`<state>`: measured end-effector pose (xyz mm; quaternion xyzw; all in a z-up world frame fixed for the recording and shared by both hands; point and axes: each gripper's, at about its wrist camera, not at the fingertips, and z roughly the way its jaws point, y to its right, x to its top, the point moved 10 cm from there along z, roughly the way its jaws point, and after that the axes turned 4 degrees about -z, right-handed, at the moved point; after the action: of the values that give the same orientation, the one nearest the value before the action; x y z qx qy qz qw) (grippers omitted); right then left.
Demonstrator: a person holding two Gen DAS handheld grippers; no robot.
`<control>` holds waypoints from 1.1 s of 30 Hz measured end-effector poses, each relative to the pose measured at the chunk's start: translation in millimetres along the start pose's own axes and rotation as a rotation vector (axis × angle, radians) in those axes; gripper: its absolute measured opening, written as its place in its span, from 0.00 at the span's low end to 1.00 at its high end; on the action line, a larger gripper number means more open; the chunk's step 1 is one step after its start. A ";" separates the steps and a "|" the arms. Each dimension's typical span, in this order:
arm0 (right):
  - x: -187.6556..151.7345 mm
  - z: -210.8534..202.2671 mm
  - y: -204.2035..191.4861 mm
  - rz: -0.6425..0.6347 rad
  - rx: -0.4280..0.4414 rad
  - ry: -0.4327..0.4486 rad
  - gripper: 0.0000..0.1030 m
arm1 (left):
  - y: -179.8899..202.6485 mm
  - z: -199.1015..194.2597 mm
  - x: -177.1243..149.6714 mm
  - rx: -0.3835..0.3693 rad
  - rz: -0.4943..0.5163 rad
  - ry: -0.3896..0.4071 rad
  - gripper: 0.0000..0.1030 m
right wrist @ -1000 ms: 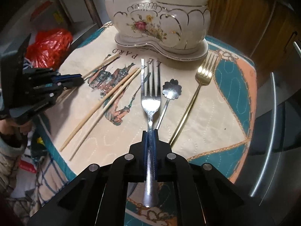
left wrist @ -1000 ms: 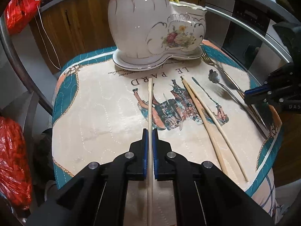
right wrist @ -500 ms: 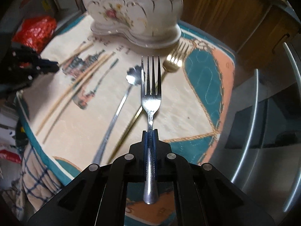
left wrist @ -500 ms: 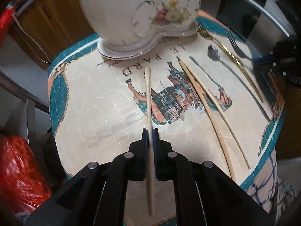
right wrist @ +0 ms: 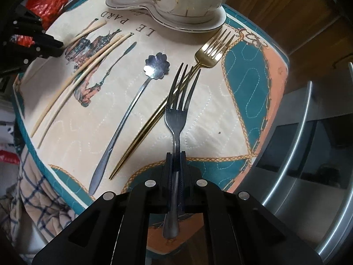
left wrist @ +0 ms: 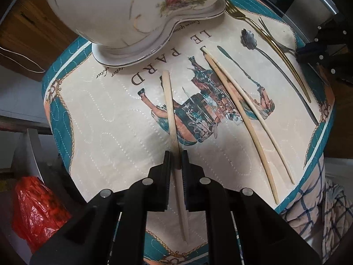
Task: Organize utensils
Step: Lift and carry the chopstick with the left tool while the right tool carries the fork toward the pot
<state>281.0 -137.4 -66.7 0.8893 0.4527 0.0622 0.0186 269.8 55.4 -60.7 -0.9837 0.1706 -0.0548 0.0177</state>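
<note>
A pale chopstick (left wrist: 169,101) lies lengthwise on the printed mat (left wrist: 99,121), its near part between the jaws of my left gripper (left wrist: 175,154). The jaws are opening, with a small gap on each side of the stick. Two more chopsticks (left wrist: 240,119) lie side by side to its right. My right gripper (right wrist: 176,154) is shut on the handle of a silver fork (right wrist: 176,114), tines pointing away, low over the mat. A flower-headed spoon (right wrist: 157,66) and a gold fork (right wrist: 211,48) lie to the silver fork's left. The white flowered ceramic holder (left wrist: 132,11) stands at the mat's far end.
A red plastic bag (left wrist: 37,209) sits low on the left, off the table. A checked cloth (left wrist: 320,209) hangs under the mat's near edge. Steel rails (right wrist: 297,143) run along the right of the table, and wooden cabinets stand behind the holder.
My left gripper has come closer to the holder and its jaws have parted around the chopstick. My right gripper has swung the silver fork rightward and lower, next to the gold fork.
</note>
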 end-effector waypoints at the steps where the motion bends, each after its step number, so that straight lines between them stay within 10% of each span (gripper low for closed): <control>1: -0.2 0.3 1.1 0.004 0.006 0.004 0.07 | 0.3 -0.1 -5.4 -0.006 -0.001 0.005 0.08; 25: 24.2 -80.9 12.3 0.109 0.151 0.437 0.06 | -20.3 -109.6 -0.2 -0.300 -0.259 0.631 0.05; 33: 44.2 -110.4 19.3 0.160 0.180 0.579 0.06 | -15.7 -159.1 12.1 -0.279 -0.282 0.815 0.05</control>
<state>308.2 -115.6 48.6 0.8654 0.3717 0.2737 -0.1949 268.3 63.5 99.4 -0.8883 0.0335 -0.4162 -0.1912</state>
